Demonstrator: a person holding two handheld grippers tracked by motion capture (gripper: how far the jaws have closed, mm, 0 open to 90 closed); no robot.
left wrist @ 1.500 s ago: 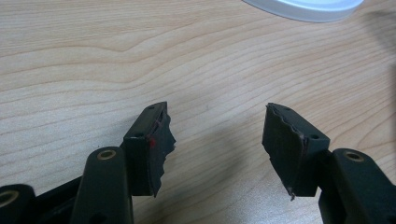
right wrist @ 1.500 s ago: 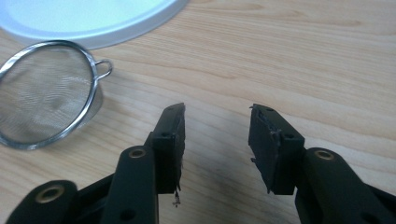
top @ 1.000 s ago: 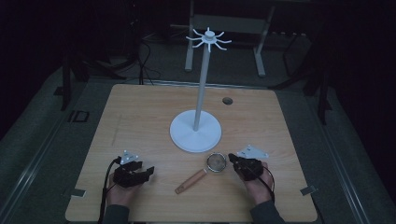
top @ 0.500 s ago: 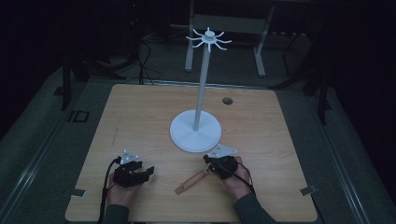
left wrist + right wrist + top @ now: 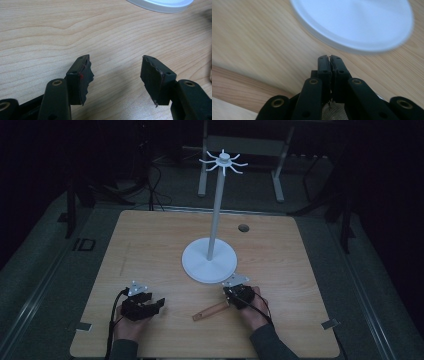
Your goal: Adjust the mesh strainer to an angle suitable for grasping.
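Right hand-held gripper [image 5: 330,58] clenched on wooden-handled strainer [image 5: 212,310]; left hand-held gripper [image 5: 116,68] released

High view overhead; gripper views close, sharing white base [image 5: 209,264].

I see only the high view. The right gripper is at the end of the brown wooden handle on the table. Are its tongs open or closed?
Observer: Closed. In the right gripper view, the right gripper has its tongs pressed together, pointing toward the white round base of the stand.
Operator: Do they hold something?
Observer: I cannot tell. A bit of grey mesh shows beneath them.
Operator: And the left gripper?
Observer: In the left gripper view, the left gripper has its tongs wide open over the light wooden table, with nothing between them.
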